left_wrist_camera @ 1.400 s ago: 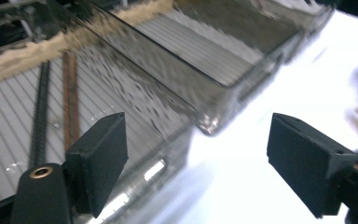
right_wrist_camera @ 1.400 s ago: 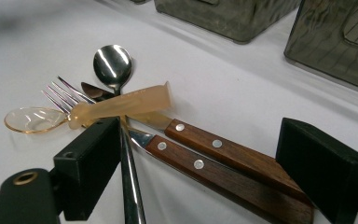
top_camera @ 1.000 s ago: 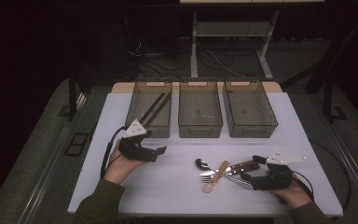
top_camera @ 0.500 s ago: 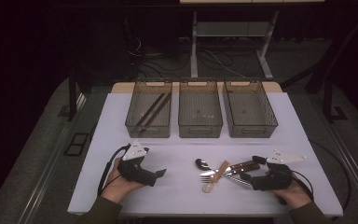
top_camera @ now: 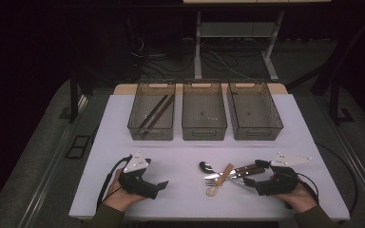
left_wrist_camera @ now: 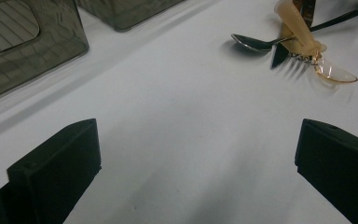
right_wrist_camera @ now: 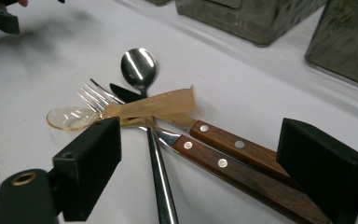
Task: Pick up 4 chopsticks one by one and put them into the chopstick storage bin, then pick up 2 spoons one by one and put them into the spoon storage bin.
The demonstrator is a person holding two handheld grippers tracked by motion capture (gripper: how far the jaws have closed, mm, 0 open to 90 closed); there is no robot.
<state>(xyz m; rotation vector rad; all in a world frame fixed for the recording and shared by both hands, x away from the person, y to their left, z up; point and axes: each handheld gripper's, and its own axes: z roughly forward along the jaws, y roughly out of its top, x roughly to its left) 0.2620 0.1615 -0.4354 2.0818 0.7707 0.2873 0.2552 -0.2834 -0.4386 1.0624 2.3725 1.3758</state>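
Right hand-held gripper [right_wrist_camera: 200, 154] spread over stiff, probably slick wood-handled cutlery [right_wrist_camera: 233, 156]; grab the handles, not the blades.

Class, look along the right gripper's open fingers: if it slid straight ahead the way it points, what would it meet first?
Probably the two wooden handles and the steel spoon's handle lying between the right gripper's fingers; depth is hard to judge.
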